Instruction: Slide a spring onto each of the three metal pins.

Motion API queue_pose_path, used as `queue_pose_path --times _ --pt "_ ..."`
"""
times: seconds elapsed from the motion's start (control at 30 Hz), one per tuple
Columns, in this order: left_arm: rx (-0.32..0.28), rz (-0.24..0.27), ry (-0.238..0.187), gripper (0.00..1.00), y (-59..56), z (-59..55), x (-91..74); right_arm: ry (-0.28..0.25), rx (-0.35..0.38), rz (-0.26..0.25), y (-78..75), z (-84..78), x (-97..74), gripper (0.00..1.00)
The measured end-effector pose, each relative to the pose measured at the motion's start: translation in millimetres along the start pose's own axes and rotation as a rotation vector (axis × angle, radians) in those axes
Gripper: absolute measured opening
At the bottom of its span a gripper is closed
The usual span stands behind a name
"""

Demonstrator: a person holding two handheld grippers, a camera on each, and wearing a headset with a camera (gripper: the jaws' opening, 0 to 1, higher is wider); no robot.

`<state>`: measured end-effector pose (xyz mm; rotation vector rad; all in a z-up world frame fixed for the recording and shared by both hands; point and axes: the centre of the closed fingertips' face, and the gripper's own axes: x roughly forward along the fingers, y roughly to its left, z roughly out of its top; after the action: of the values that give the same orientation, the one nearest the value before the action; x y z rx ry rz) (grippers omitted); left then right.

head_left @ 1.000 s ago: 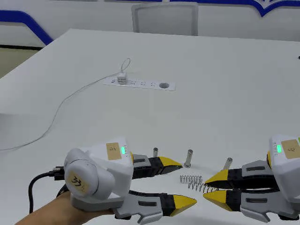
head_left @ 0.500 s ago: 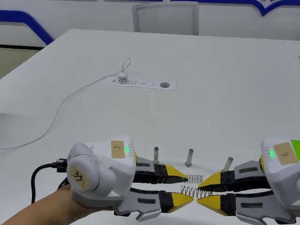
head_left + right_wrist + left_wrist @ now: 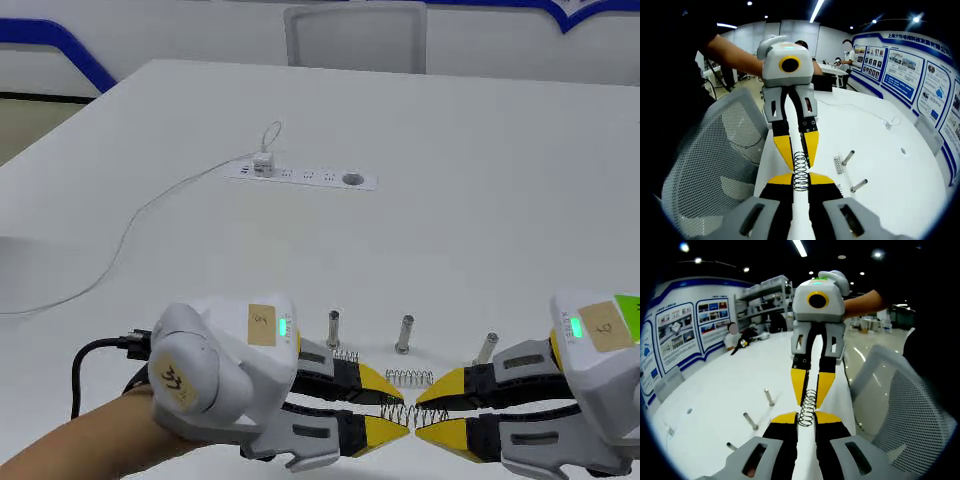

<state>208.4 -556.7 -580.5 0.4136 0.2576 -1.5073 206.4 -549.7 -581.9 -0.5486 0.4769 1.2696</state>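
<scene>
The white bench (image 3: 480,180) carries everything. Low over it, the left hand-held gripper (image 3: 806,419) and right hand-held gripper (image 3: 800,180) meet tip to tip. Each is clamped on one end of a single spring (image 3: 809,402), probably to steady it or pass it across before threading. The three metal pins (image 3: 405,333) stand upright just beyond, seemingly bare. Two loose springs (image 3: 408,377) lie by their bases.
</scene>
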Motion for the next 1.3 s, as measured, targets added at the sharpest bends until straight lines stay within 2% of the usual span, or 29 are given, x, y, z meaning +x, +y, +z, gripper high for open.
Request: queue_pose_path --times 0.03,0.33,0.4,0.53,0.67,0.77,0.83,1.03,1.3 --pt "0.037 0.008 0.003 0.12 0.5 0.3 0.0 0.0 -0.003 -0.002 -0.3 0.2 -0.2 0.1" --pt "0.077 0.015 0.029 0.1 -1.1 1.1 -0.5 0.009 -0.037 0.006 0.3 1.3 0.1 0.11" --pt "0.088 0.027 0.031 0.1 0.7 2.1 -1.7 0.008 -0.04 -0.005 -1.6 2.5 0.3 0.11" --pt "0.084 0.032 0.024 0.1 1.8 4.3 -4.1 0.0 -0.023 -0.012 -4.8 4.2 -0.9 0.13" --pt "0.062 0.038 0.004 0.1 3.8 8.6 -6.3 0.043 -0.037 -0.017 -6.3 -4.7 -2.1 0.14" --pt "0.057 0.039 0.005 0.1 3.7 7.7 -6.5 0.009 -0.036 -0.027 -7.8 0.9 -4.7 0.12" --pt "0.054 0.037 0.001 0.1 3.5 7.9 -6.4 0.01 -0.032 -0.022 -6.7 0.7 -5.0 0.12" --pt "0.086 0.019 0.034 0.1 -1.7 3.0 -3.7 0.002 -0.025 0.015 -0.3 2.0 -5.3 0.11" --pt "0.092 0.029 0.036 0.1 0.2 3.3 -2.6 -0.115 0.054 0.04 -0.2 25.6 -12.9 0.11"
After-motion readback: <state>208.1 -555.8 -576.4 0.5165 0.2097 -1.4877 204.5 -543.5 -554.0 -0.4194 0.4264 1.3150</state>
